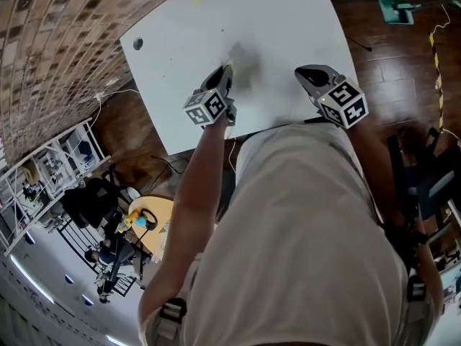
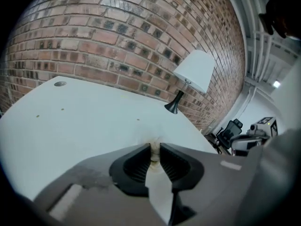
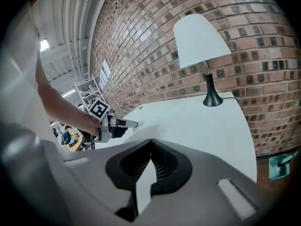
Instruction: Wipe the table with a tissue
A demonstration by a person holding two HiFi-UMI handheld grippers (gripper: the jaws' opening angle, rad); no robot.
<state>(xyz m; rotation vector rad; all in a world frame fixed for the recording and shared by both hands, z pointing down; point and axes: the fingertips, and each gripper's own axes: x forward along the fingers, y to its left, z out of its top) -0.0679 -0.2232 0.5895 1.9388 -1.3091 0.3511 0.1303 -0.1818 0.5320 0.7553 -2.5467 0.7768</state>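
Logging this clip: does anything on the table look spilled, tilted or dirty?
Nothing is spilled or tilted; the lamp stands upright. Only a few tiny dark specks dot the table, and the tissue pinched in the left gripper shows a brownish smudge at the jaw tips.

Lamp (image 2: 194,70) on table (image 2: 84,121) before wall (image 2: 117,32); tissue (image 1: 243,65) between left gripper (image 1: 226,72) fingers (image 2: 135,164), on table.

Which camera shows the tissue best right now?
Left gripper view: the tissue is pinched between the left gripper tips, close up. Head view shows only a grey blur; right gripper view, a small white bit.
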